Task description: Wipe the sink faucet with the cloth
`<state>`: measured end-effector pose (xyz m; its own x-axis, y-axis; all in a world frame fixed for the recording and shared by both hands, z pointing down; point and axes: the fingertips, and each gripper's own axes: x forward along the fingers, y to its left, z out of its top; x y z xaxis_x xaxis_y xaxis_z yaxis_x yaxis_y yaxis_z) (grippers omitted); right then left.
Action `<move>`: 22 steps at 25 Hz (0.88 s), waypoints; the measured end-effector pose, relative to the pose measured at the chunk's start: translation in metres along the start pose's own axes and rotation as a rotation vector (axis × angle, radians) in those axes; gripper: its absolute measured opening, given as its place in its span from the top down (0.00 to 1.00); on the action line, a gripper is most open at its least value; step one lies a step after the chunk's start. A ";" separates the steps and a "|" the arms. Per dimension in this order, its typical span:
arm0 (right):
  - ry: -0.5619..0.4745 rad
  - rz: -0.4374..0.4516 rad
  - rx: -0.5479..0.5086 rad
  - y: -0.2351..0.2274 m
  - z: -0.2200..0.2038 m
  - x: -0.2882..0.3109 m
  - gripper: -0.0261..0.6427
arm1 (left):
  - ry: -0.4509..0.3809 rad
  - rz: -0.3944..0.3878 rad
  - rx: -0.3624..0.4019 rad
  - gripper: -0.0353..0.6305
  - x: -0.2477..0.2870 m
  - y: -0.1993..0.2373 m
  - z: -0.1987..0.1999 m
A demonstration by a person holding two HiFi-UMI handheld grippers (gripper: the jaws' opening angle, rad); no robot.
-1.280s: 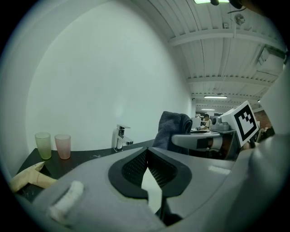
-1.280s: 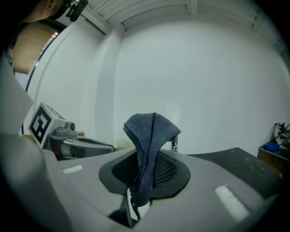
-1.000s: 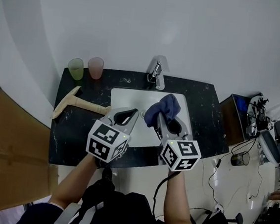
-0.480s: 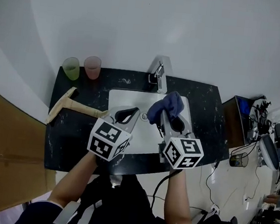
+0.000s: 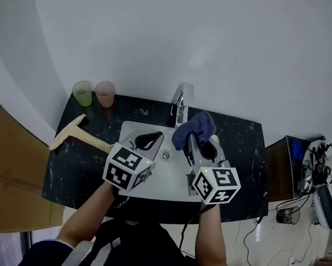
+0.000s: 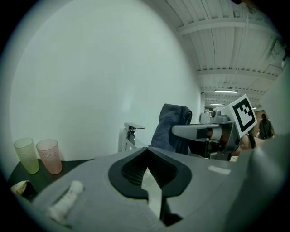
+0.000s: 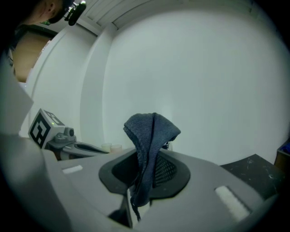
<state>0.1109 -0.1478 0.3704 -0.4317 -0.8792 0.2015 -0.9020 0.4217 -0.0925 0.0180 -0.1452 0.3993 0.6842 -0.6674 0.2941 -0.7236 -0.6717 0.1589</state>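
Both tongs have advanced toward the top of the frame. The left tongs [image 5: 153, 135] and right tongs [image 5: 196, 140] now reach further over the sink [image 5: 170, 172]. The cloth [image 5: 195, 128] now sits just to the lower right of the faucet [image 5: 180, 104], where a clear gap showed before. The desk [image 5: 80, 167] lies lower in the frame.

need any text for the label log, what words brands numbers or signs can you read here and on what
None readable.
On left gripper and right gripper: only square black-and-white markers, no letters.
No print visible on green cup, pink cup, faucet, cloth.
Too small to read: gear at far right.
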 end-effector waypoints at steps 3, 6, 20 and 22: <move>-0.028 0.039 -0.007 -0.014 0.011 0.006 0.86 | -0.001 0.038 0.011 0.94 0.011 -0.001 0.006; -0.040 0.060 -0.019 -0.022 0.020 0.012 0.86 | 0.010 0.057 0.021 0.94 0.017 -0.001 0.007; -0.004 0.078 -0.199 -0.030 0.061 0.077 0.86 | 0.025 -0.007 0.055 0.94 0.046 0.011 0.022; 0.054 0.085 -0.262 -0.032 0.053 0.092 0.86 | 0.029 -0.014 0.053 0.94 0.050 0.012 0.022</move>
<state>0.0997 -0.2540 0.3399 -0.4982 -0.8282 0.2565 -0.8281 0.5422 0.1422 0.0453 -0.1938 0.3948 0.6906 -0.6489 0.3195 -0.7076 -0.6975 0.1129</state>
